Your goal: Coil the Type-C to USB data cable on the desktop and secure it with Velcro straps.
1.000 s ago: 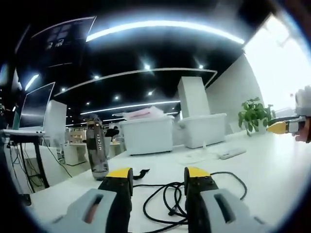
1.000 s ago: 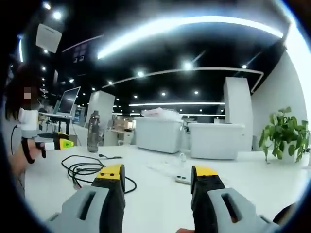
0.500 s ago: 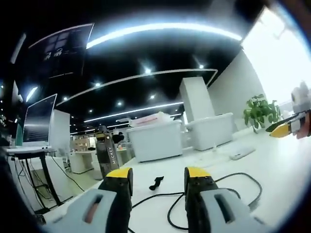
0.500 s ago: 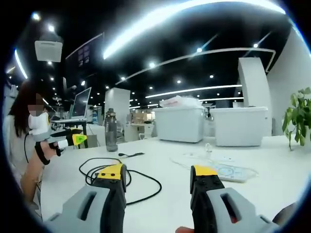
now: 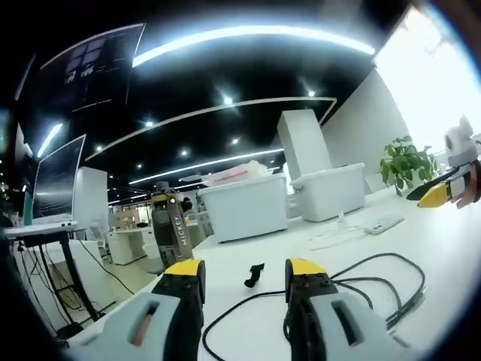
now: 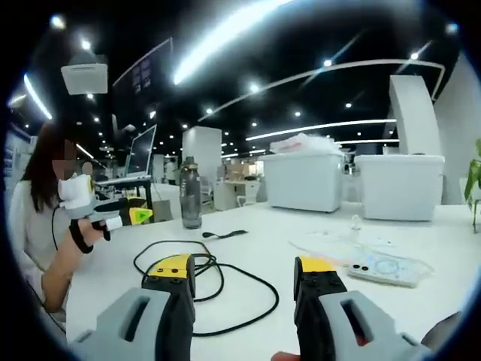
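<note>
The task is only at its beginning, as far as these pictures are showing. The data cable (image 6: 214,289) is lying loose on the white desktop (image 6: 421,316) in wide, untidy loops, not yet gathered into a coil, and nothing is tied around it. In the right gripper view it is spreading across the middle of the desktop, just ahead of the right gripper (image 6: 244,282), whose jaws are standing well spread with nothing between them. In the left gripper view the same cable (image 5: 361,282) is running past the left gripper (image 5: 244,278), which is also spread and carrying nothing; one loop is passing behind its right jaw, but I cannot tell if it is touching. A small dark piece (image 5: 254,275) is lying on the desktop beyond the cable, toward the far edge; it is probably the Velcro strap (image 6: 224,235), though it is too small to be sure. It is lying apart from the cable, near the water bottle (image 6: 191,192) that is standing close to the far edge. A phone (image 6: 387,271) with a thin white cord is resting toward the right side of the desktop. So everything is left to do: gathering the loops together, holding them, and wrapping the strap around the bundle.
</note>
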{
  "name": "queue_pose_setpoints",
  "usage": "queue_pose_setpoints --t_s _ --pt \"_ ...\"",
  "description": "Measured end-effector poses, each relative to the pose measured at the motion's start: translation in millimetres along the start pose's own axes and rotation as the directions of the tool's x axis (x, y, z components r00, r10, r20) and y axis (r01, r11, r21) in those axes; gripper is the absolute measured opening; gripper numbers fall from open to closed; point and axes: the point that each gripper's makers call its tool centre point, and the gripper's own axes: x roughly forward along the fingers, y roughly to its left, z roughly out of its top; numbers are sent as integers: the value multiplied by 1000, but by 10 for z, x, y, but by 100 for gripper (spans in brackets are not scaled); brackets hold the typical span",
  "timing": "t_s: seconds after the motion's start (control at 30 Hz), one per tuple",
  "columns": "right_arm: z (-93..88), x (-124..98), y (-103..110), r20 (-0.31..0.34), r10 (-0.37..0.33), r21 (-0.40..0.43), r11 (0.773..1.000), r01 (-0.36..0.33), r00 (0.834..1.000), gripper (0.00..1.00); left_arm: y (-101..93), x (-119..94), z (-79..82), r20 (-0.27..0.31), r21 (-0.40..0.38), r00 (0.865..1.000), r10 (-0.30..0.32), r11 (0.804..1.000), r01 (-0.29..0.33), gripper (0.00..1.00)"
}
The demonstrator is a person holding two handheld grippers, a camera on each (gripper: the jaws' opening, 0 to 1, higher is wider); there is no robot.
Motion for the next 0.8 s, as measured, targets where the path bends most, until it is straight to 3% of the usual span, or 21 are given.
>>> queue_pose_setpoints --t_s 0.13,0.3,0.4,0.57,0.67,0.8 --pt "-39 90 50 -15 33 1 999 -33 999 51 19 22 -67 -4 -29 999 -35 999 35 44" --pt "-84 245 144 -36 108 94 990 -105 993 46 -21 65 -80 -9 -37 995 -95 995 95 44" --pt "-152 361 224 -69 147 77 987 -142 987 44 -68 92 -60 0 -36 991 -137 990 137 44" --pt "-284 554 408 -115 229 119 969 -215 967 38 -129 110 -62 30 -70 984 -175 982 177 44" --pt "-342 665 515 -130 266 118 961 -252 955 35 -170 114 -163 -8 -109 981 -193 976 191 44" --pt "-504 797 655 -183 316 145 945 -293 931 35 -160 103 -170 -5 -89 983 -181 980 180 44"
